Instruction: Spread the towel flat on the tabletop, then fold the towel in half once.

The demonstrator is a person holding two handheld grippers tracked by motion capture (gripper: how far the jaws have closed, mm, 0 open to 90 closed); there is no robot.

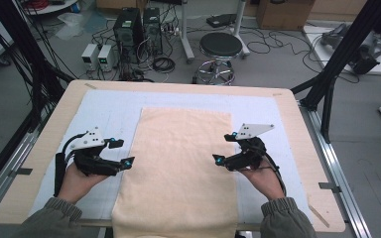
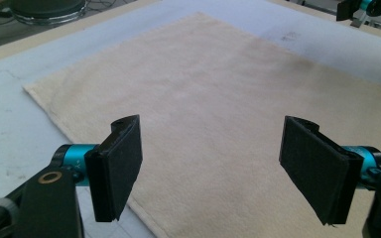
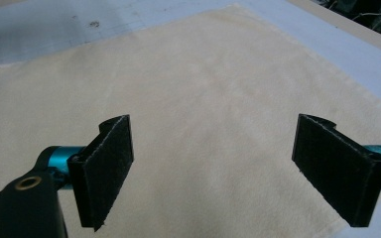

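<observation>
Black padded fingers (image 2: pixel 116 166) of the left gripper (image 1: pixel 122 152) stand wide apart, nothing between them; only cloth lies beyond. Right gripper (image 1: pixel 225 148) likewise: fingers (image 3: pixel 104 171) spread open and empty. Both hang above the towel (image 1: pixel 181 163), one at each long edge, at mid-left and mid-right of the high view. Cream towel lies flat down the centre of the frame on a pale blue mat (image 1: pixel 109 111), its near end draped over the table (image 1: pixel 54 124) edge at bottom centre
</observation>
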